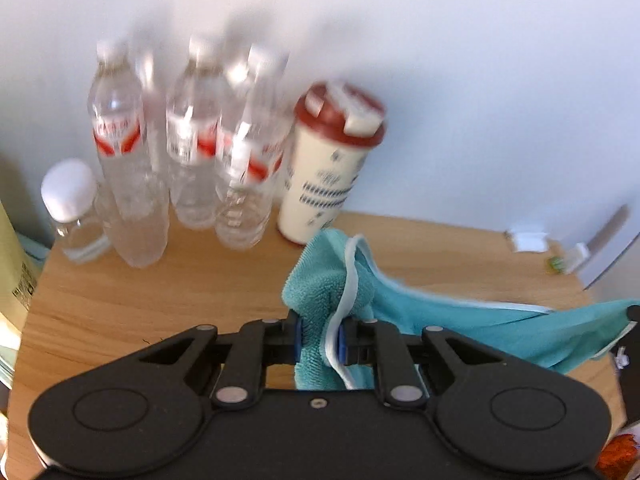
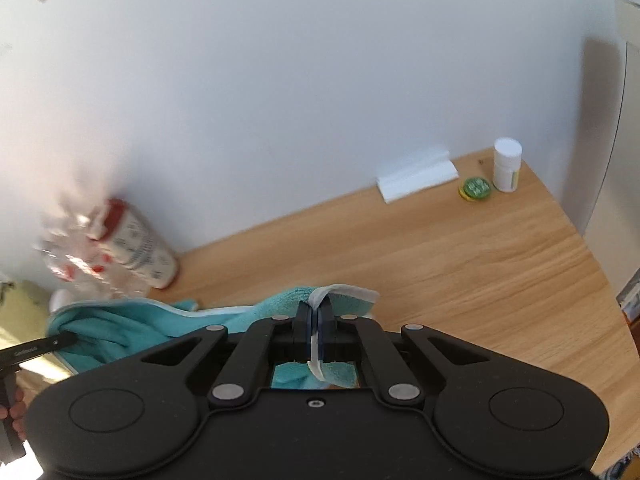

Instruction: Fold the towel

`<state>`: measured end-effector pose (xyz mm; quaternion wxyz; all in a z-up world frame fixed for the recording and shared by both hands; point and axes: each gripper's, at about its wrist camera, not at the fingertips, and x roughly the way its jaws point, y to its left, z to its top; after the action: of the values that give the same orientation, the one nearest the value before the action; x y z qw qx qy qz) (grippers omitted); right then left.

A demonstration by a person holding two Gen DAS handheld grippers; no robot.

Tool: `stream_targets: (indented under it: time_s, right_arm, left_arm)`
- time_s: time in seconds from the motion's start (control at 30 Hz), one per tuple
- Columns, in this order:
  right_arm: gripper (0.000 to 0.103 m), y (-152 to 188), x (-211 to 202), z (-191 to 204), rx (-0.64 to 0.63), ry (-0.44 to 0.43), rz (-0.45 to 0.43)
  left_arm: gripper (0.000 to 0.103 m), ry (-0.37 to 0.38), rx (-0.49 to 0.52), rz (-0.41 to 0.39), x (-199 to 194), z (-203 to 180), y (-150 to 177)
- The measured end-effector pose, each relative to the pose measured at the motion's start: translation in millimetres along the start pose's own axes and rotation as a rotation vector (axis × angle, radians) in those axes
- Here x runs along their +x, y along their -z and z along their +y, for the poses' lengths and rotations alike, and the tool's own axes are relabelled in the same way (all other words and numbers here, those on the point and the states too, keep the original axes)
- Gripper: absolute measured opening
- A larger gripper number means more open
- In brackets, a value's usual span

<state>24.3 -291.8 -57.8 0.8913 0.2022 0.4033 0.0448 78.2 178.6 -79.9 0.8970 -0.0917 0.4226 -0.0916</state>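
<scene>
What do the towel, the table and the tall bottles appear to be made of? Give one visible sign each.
Towel: probably microfibre terry, fuzzy looped teal pile. Table: wood or wood-look laminate, matte grain lines. Tall bottles: clear plastic, see-through, though blurred.

I'm in a home room: a wooden desk (image 2: 460, 256) against a white wall, holding water bottles (image 1: 120, 152), a tumbler (image 1: 324, 168), a pill bottle (image 2: 507, 165).

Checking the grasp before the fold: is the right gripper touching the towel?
Touching. In the right wrist view the right gripper has its fingers closed on the teal towel's white-trimmed edge, with cloth showing above and below them.
</scene>
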Motion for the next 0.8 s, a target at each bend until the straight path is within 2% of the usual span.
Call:
stream_targets:
  time_s: [0.03,0.13,0.37,0.43,0.5,0.6,0.7,0.73,0.77,0.8]
  right_arm:
    - [0.002,-1,-11,3,-0.016,-0.009,-0.011]
    - [0.002,-1,-34,8,-0.058,-0.006,-0.019]
    - [0.002,-9,-73,6,-0.047,-0.011,-0.044]
    - [0.002,-13,-75,3,-0.066,0.000,-0.057]
    - [0.002,-19,-64,-6,-0.076,0.028,-0.062]
    - [0.002,-33,-26,-29,-0.053,0.058,-0.076]
    - [0.003,-44,15,-41,-0.060,0.083,-0.092]
    - [0.008,-47,28,-44,-0.053,0.098,-0.084]
    - [0.010,-49,41,-48,-0.048,0.113,-0.076]
    - [0.013,-49,55,-51,-0.058,0.133,-0.065]
  left_arm:
    - [0.015,0.025,0.015,0.002,-12,-2,-3]
    - [0.015,0.016,0.057,0.011,-38,-7,-6]
    - [0.015,0.069,-0.005,0.059,-65,4,-16]
    - [0.015,0.054,0.002,0.062,-65,9,-22]
    - [0.015,0.022,0.016,0.059,-57,14,-26]
    - [0.015,-0.020,-0.026,0.049,-19,33,-32]
    - [0.016,-0.140,-0.060,0.042,38,48,-33]
    - [0.020,-0.166,-0.065,0.055,53,52,-33]
    - [0.032,-0.192,-0.069,0.072,66,55,-31]
    - [0.038,-0.217,-0.073,0.089,79,57,-29]
